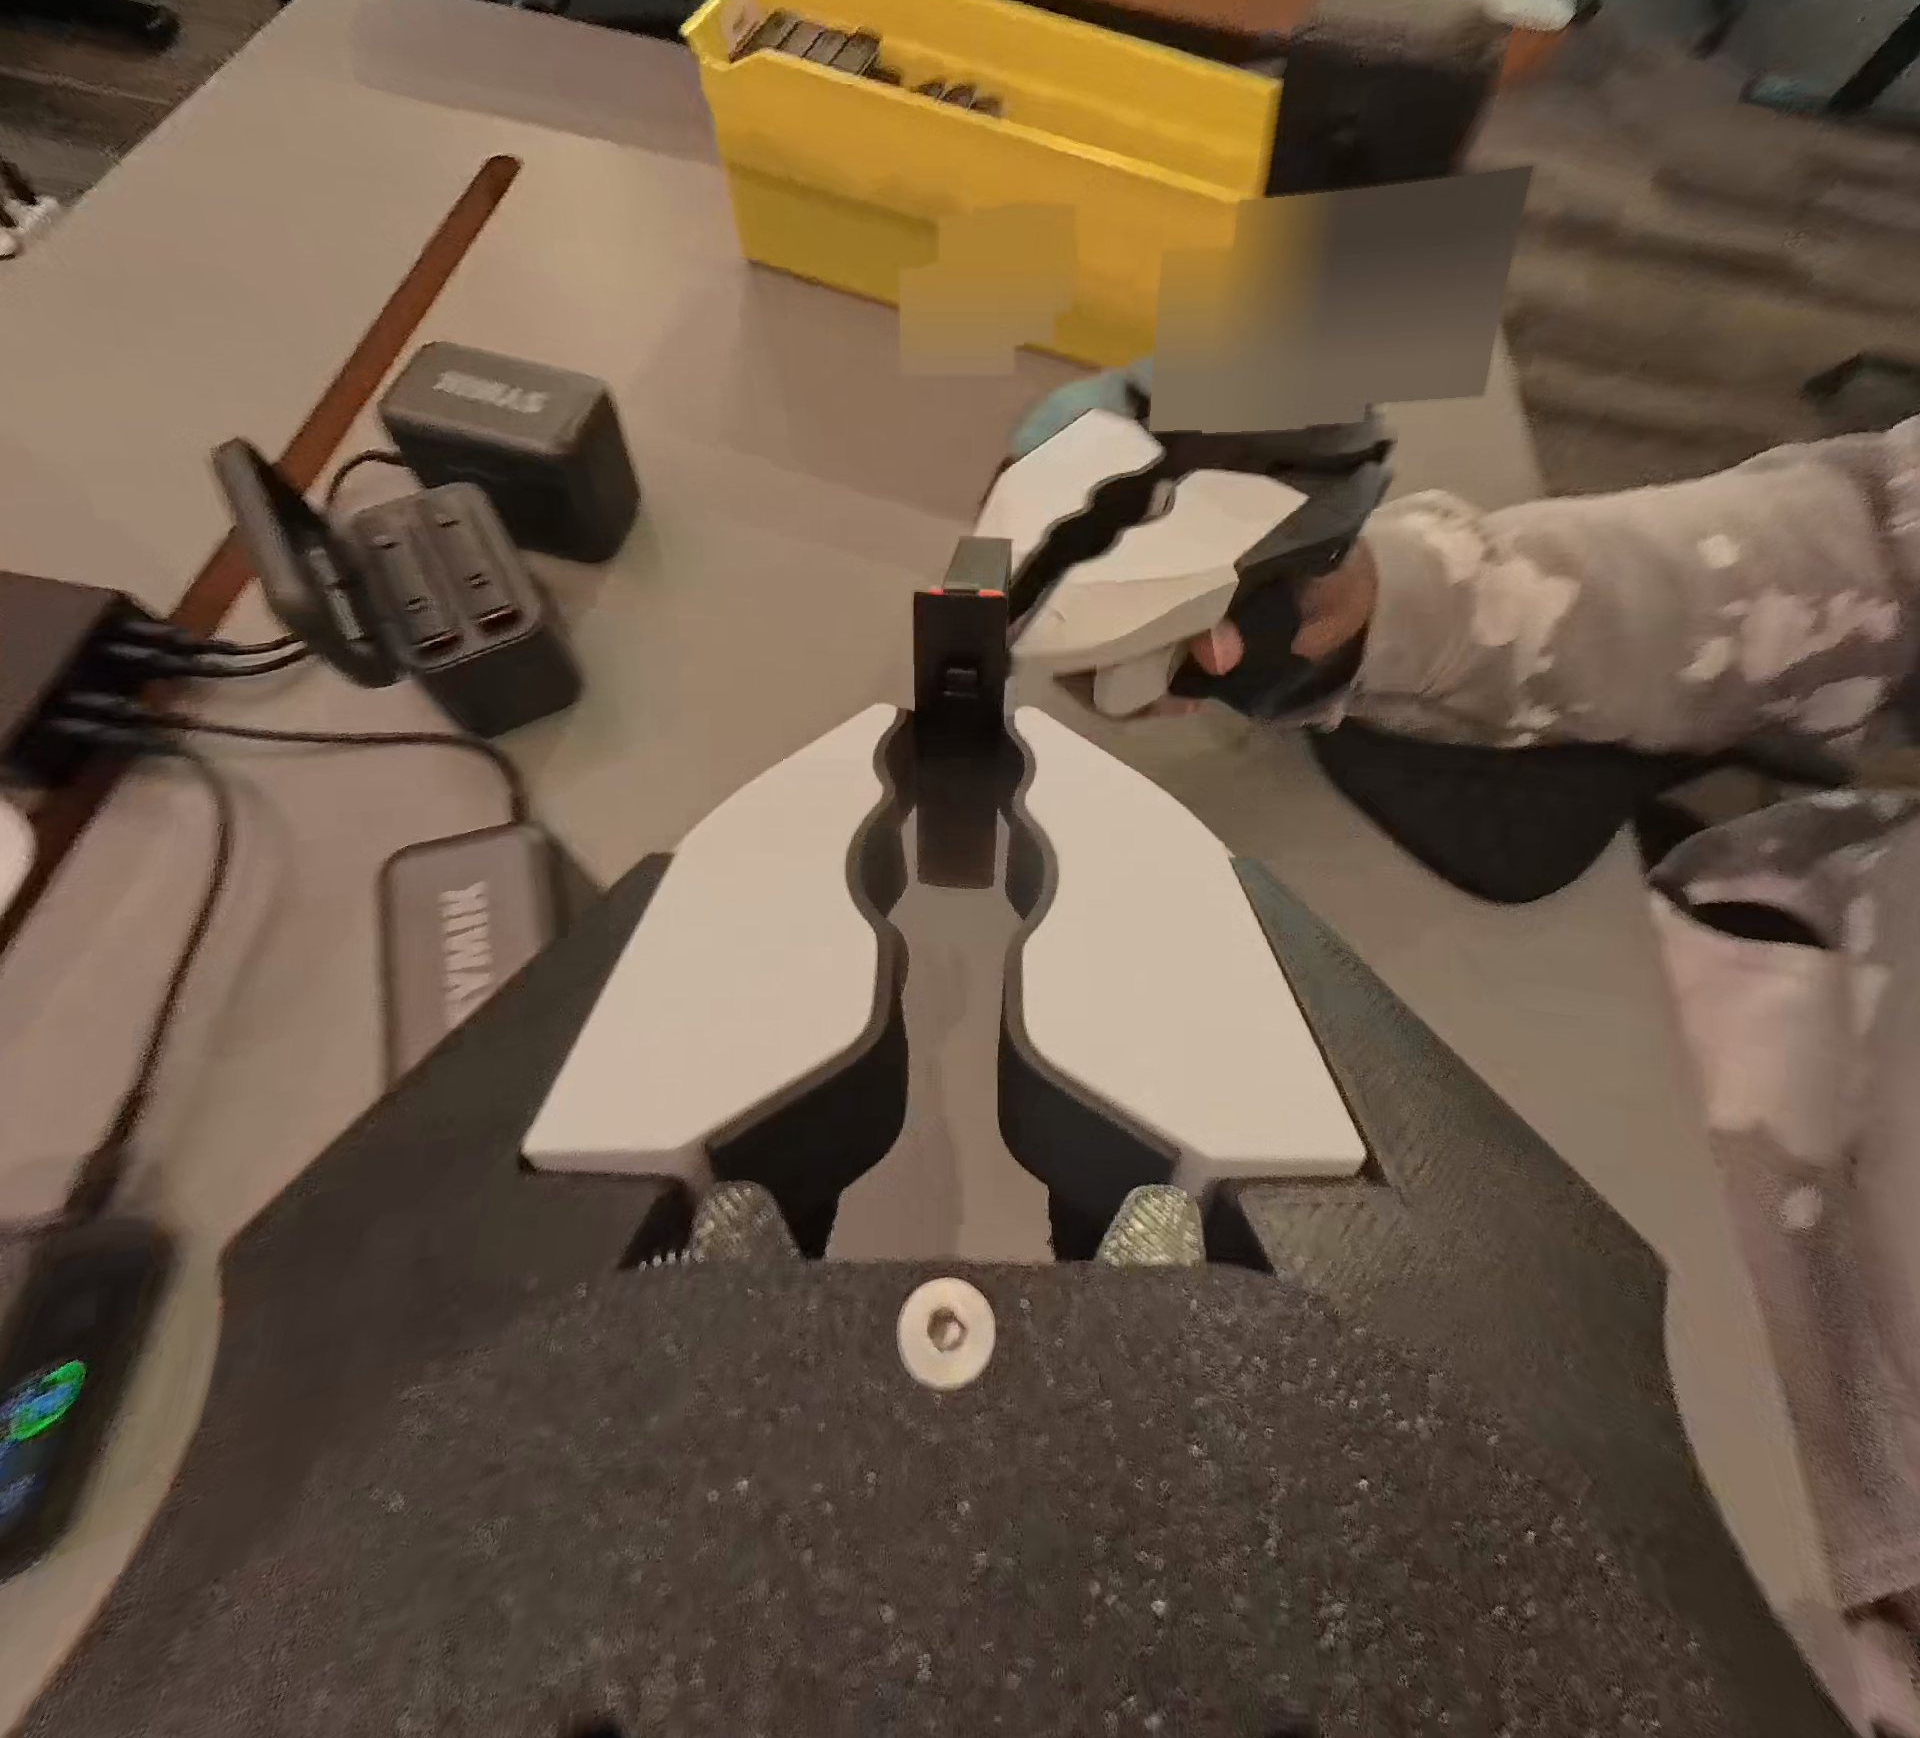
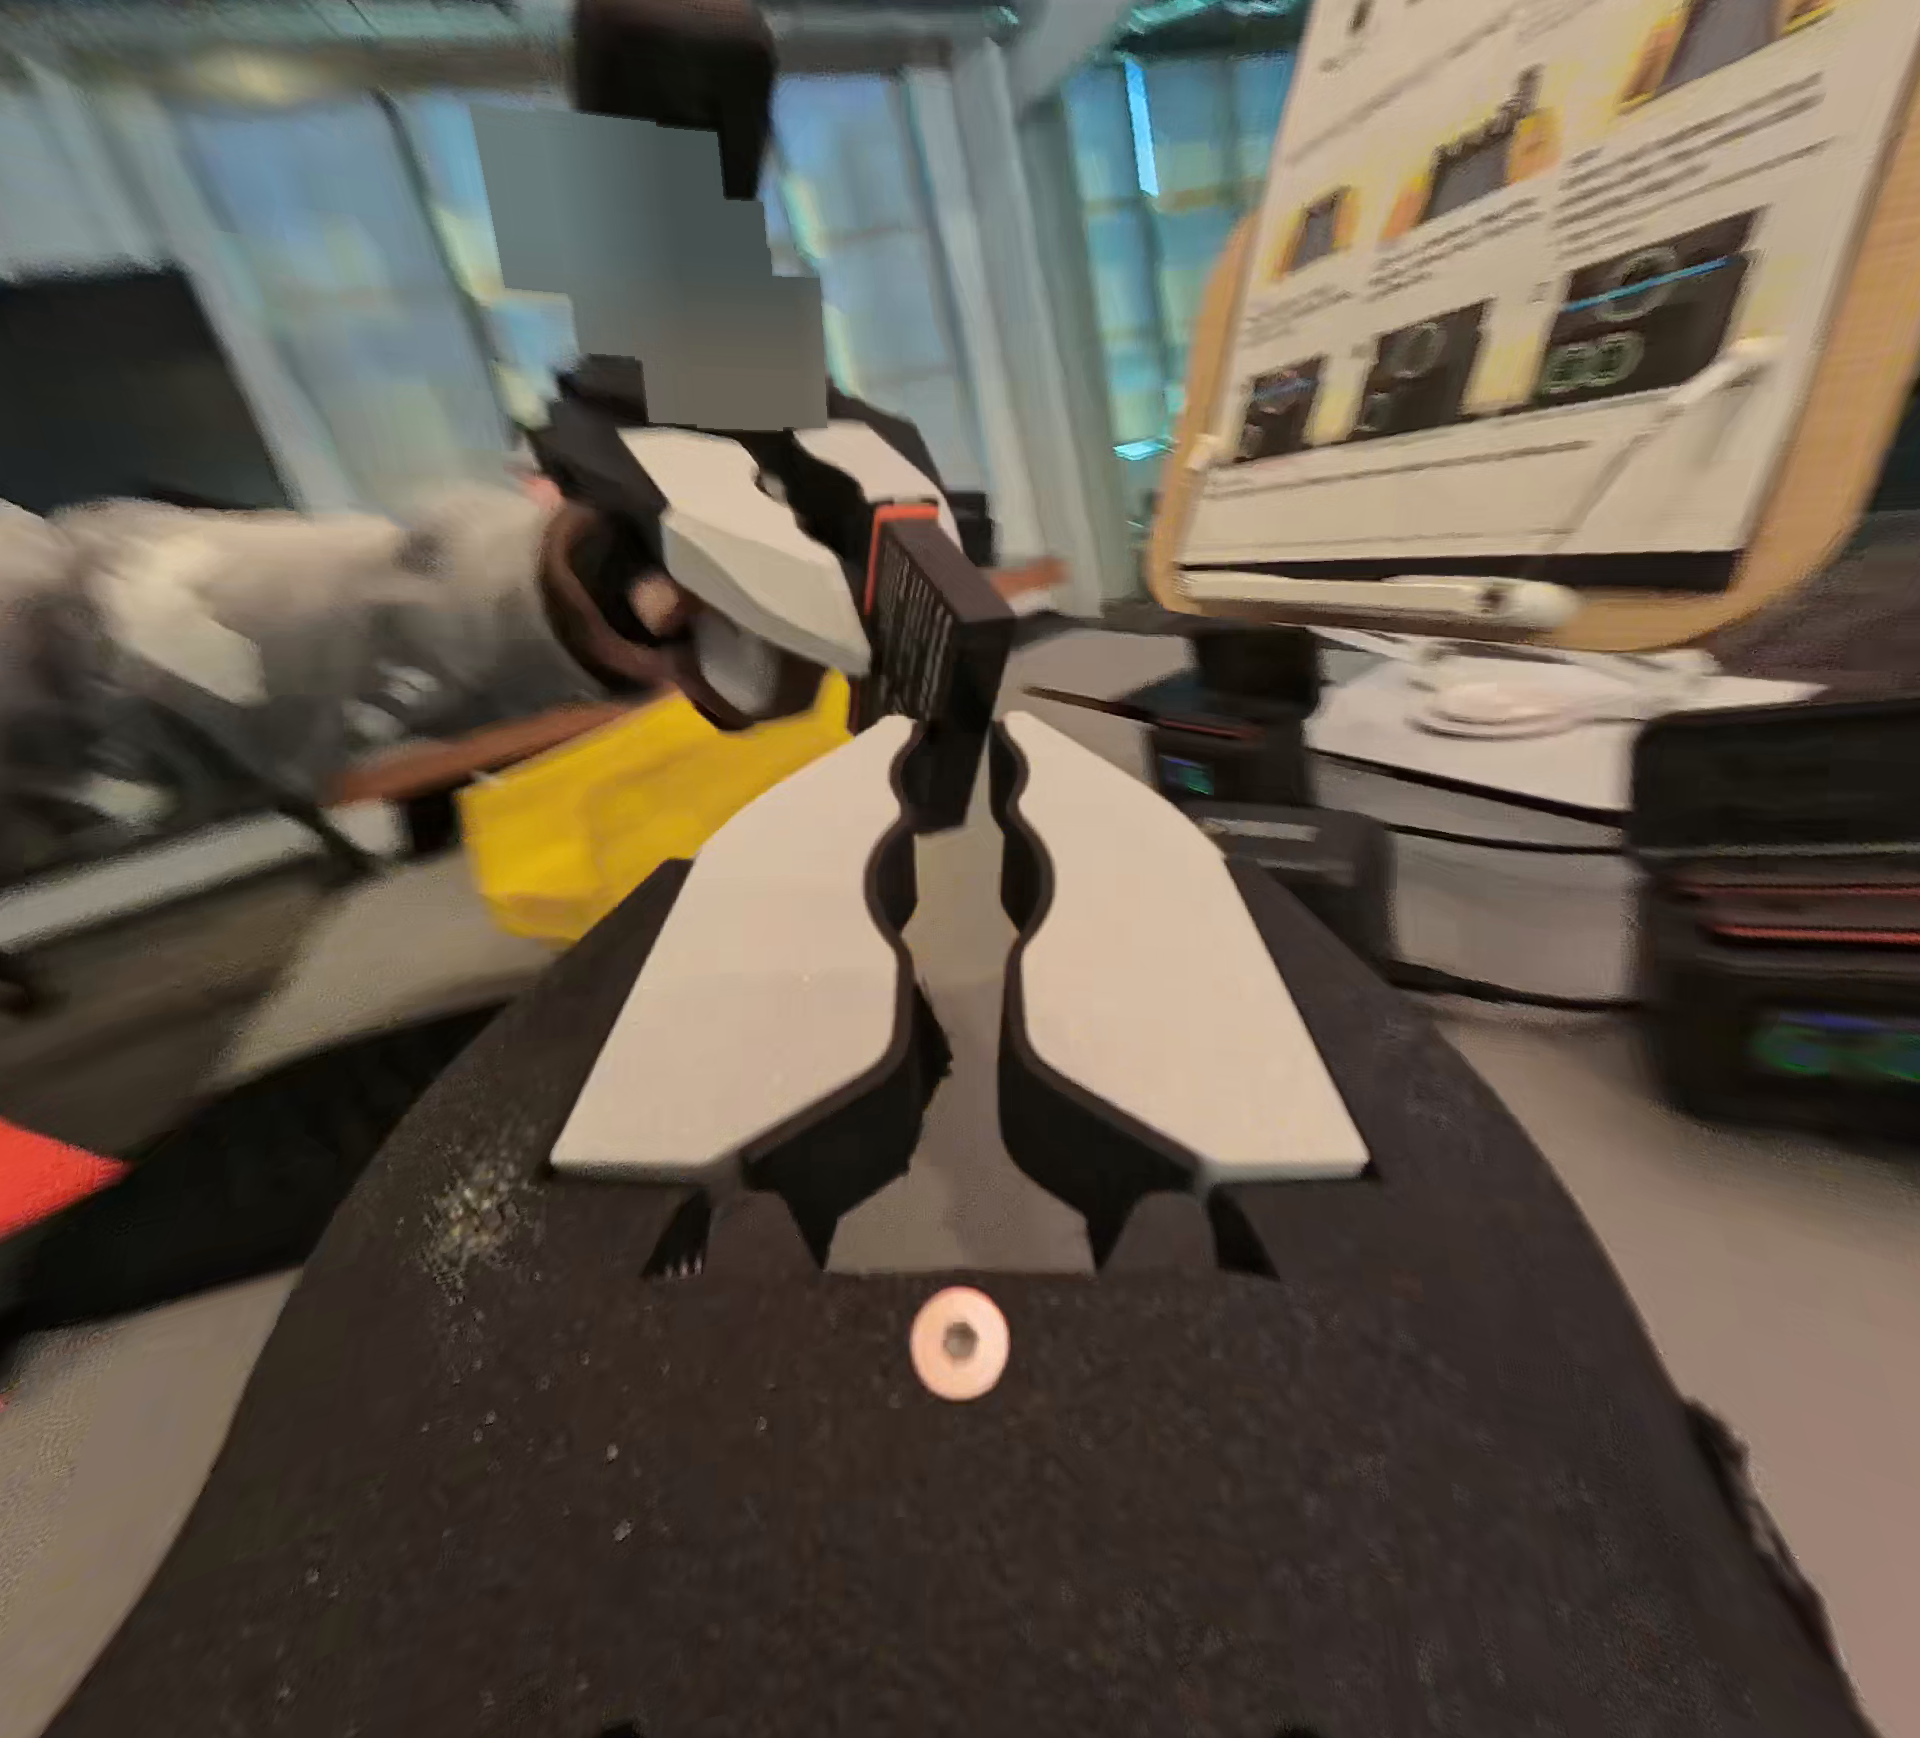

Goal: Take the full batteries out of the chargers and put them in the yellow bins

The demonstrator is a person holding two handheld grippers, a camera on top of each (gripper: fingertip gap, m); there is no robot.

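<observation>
- Saw charger [image 1: 457, 608] at far left on the table [image 1: 260, 286], lid flipped open, cables running off left; two near slots looked empty; logged black case [image 1: 509, 452] just behind it.
- Found left gripper [image 1: 951, 722] at centre, clenched on the battery [image 1: 961, 649]; held it off the table, long axis running along the fingers, red-marked end pointing away.
- Spotted yellow bin [image 1: 987, 130] straight ahead past that far end, well apart, several dark batteries already inside.
- Caught right gripper [image 2: 954, 722] coming in from the right, fingertips either side of the battery's outer end; could not tell whether clamped or just bracketing; looked like a handover.
- Judged left gripper nearer the bin line; rated the right gripper's fingers the only obstruction between battery and bin.
- Flagged risk: both tools on one short battery, so a twist or a drop if released out of step.
- Noted instruction board [image 2: 1507, 234] on a stand at far right of the right wrist view, well clear.
</observation>
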